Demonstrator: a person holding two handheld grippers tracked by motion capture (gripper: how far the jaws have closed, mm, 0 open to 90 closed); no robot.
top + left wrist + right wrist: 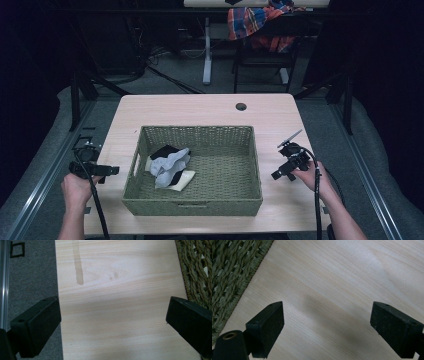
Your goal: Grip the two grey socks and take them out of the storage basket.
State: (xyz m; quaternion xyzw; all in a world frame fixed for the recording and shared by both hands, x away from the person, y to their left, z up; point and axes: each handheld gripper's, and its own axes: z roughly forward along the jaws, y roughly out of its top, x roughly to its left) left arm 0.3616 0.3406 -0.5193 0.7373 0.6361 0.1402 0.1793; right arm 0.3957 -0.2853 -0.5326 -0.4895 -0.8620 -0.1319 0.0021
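A green woven basket [248, 165] stands in the middle of the wooden table [200, 110]. Inside it, at its left, lies a small heap of cloth [170, 167]: pale grey, black and cream pieces. My left gripper [112, 171] is held over the table's left edge, just left of the basket, jaws wide apart with only bare wood between them [112, 322]. My right gripper [276, 175] hovers right of the basket, also open over bare wood [327, 322]. The basket's weave shows at the right edge of the left gripper view [197, 272] and at the left of the right gripper view [232, 270].
A round cable hole [241, 106] is in the table's far side. Beyond the table stand another desk's legs [207, 50] and a chair with plaid cloth [255, 22] draped on it. Grey carpet [30, 277] and a metal rail [45, 180] lie left of the table.
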